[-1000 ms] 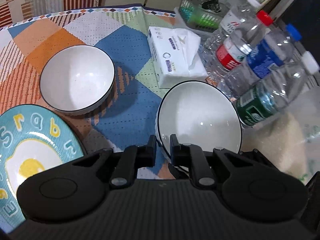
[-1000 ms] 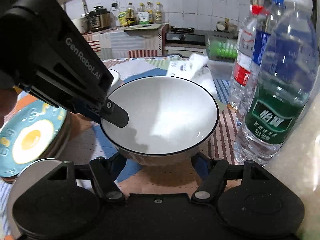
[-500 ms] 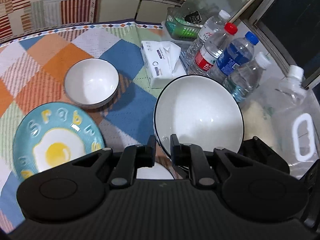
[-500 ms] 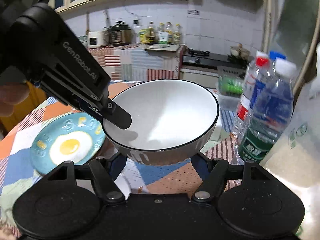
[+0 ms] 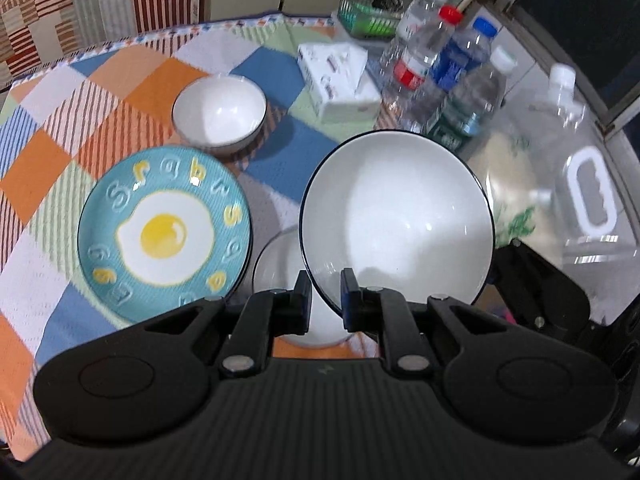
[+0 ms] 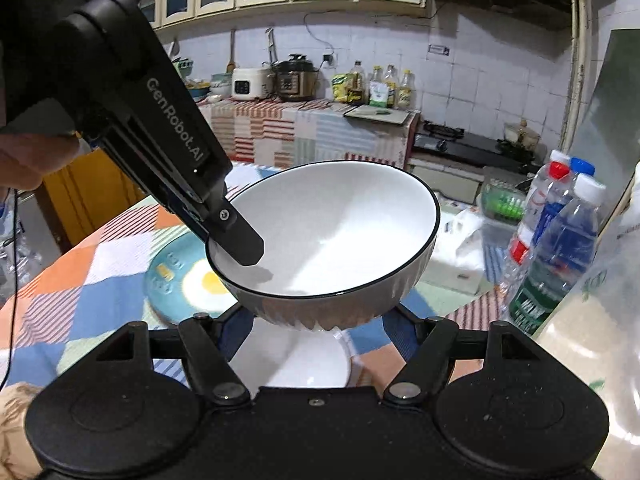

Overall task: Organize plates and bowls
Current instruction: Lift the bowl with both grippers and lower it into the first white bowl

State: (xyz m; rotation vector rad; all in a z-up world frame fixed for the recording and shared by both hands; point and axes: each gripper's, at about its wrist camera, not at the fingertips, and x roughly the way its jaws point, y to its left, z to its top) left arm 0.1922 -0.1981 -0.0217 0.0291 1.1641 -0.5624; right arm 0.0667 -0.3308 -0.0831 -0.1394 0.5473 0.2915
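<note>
The large bowl [image 5: 396, 216], white inside with a thin dark rim, is up in the air above the table [image 5: 120, 80], gripped by both of my tools at once. My left gripper [image 5: 325, 294] is pinched tight on its rim: one finger sits inside the bowl and the other outside, and in the right wrist view that inner finger [image 6: 240, 244] lies against the white wall on the bowl's left side. My right gripper [image 6: 318, 326] has its jaws spread wide around the bowl's ribbed grey underside, one finger on each side of the base, so it cradles the bowl from below. I cannot tell how hard those pads press.

Right under the lifted bowl a plain white dish [image 5: 280, 264] lies on the patchwork cloth near the table's near edge. Just to its left, and touching or overlapping it, I cannot tell which, lies the blue plate [image 5: 164, 232] with a fried egg picture and raised yellow letters. A smaller white bowl [image 5: 219, 110] stands beyond the plate, toward the middle of the table, apart from it.

Along the table's right edge stand several water bottles [image 5: 444, 72] with red, blue and white caps, a white tissue pack [image 5: 340, 80] just beside them, and a green basket [image 5: 368, 16] at the far right corner. A clear jug [image 5: 580, 184] with a white handle stands further right.
</note>
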